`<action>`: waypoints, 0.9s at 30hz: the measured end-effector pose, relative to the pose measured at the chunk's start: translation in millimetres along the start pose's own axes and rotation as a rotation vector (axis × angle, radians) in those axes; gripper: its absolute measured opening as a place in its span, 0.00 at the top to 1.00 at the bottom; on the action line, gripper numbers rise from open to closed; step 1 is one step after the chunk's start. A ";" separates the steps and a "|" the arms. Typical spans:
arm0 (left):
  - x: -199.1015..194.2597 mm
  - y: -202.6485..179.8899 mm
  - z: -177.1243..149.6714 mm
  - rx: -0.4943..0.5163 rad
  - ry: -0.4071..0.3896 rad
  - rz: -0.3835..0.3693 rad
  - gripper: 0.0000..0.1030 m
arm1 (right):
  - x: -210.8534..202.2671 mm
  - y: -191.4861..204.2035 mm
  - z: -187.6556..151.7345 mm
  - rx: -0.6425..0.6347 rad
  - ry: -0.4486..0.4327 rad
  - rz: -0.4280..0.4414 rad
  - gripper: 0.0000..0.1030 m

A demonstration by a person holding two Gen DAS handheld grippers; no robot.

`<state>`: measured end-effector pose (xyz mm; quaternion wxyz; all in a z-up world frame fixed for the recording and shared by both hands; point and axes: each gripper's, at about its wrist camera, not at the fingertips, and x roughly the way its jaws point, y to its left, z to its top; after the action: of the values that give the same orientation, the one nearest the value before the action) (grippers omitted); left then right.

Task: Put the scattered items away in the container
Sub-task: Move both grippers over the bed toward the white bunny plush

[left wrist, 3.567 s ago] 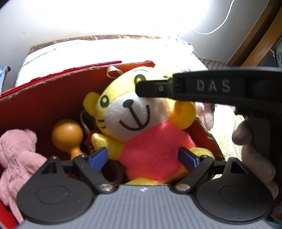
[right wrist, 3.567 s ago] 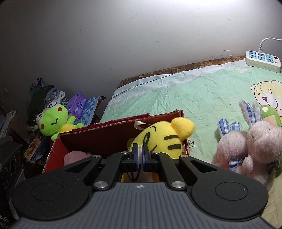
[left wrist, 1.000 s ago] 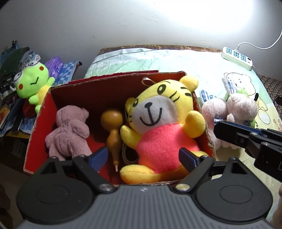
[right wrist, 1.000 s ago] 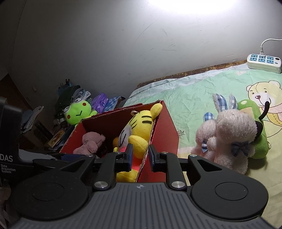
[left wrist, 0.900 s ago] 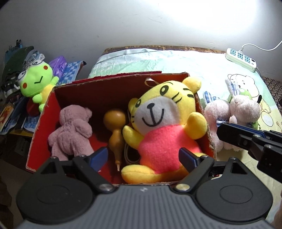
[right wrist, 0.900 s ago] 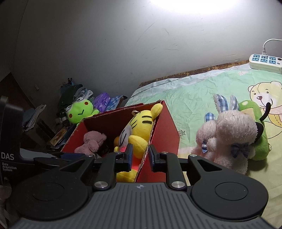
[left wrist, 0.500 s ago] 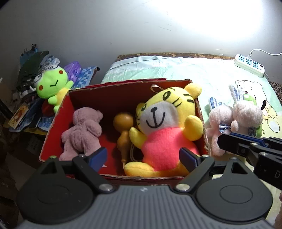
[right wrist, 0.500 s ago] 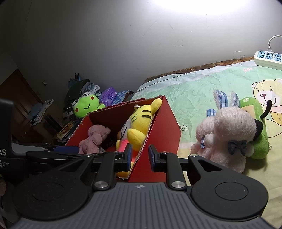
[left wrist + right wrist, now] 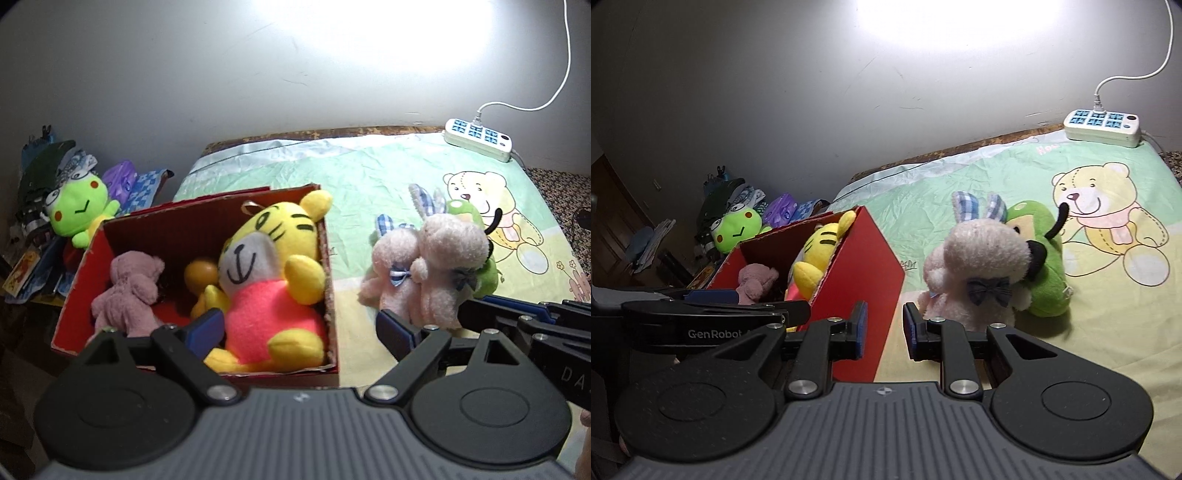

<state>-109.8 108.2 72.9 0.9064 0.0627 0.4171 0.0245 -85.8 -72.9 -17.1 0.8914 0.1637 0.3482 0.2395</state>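
Three soft toys sit inside the red cardboard box [image 9: 328,258] at centre left of the left wrist view: a dusty-pink plush [image 9: 127,295] at the box's left end, an orange gourd-shaped object [image 9: 201,275] in the middle, and a yellow tiger plush in a pink shirt [image 9: 269,280] filling the right end, its ear rising above the rim. At far left, outside the box, a green frog plush [image 9: 79,212] rests on a cluttered pile. Right of the box, on the bed sheet [image 9: 354,181] printed with a bear, two pale pink rabbit plushes [image 9: 428,269] lean together, touching, with a green plush [image 9: 1043,266] pressed against them from behind. A white power strip [image 9: 478,134] lies at upper right by the wall.

Left hand-held gripper [image 9: 299,330]: jaws stand wide apart, holding nothing, framing the box's right end at the lower centre of its frame. Right hand-held gripper [image 9: 882,330]: jaws set a narrow gap apart, nothing between the pads, positioned low centre between the box's outer wall and the nearer rabbit.
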 end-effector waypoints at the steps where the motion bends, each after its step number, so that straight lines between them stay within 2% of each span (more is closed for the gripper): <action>1: 0.3 -4.5 1.4 0.009 -0.003 -0.007 0.13 | -1.9 -2.5 0.0 0.005 -0.003 -0.008 0.77; 9: 5.2 -36.1 6.1 0.060 -0.017 -0.077 0.13 | -10.4 -19.7 4.1 0.031 -0.023 -0.073 0.75; 13: 12.5 -45.0 0.6 0.068 0.007 -0.112 0.13 | -10.8 -36.0 4.0 0.068 -0.013 -0.106 0.75; 17: 20.7 -53.6 -7.5 0.074 0.027 -0.145 0.13 | -6.8 -52.0 -0.7 0.094 0.015 -0.137 0.75; 21: 33.9 -63.0 -18.0 0.076 0.055 -0.215 0.13 | 0.8 -68.6 -5.7 0.142 0.057 -0.160 0.75; 24: 46.5 -71.5 -24.5 0.091 0.076 -0.267 0.19 | 6.6 -79.2 -6.2 0.172 0.074 -0.170 0.75; 27: 55.2 -77.5 -27.6 0.107 0.057 -0.289 0.20 | 12.8 -89.2 -4.6 0.199 0.079 -0.161 0.74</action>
<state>-95.4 39.3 3.1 0.8837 0.0497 0.4479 -0.1267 -52.9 -139.5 -68.2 0.8728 0.2131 0.4170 0.1376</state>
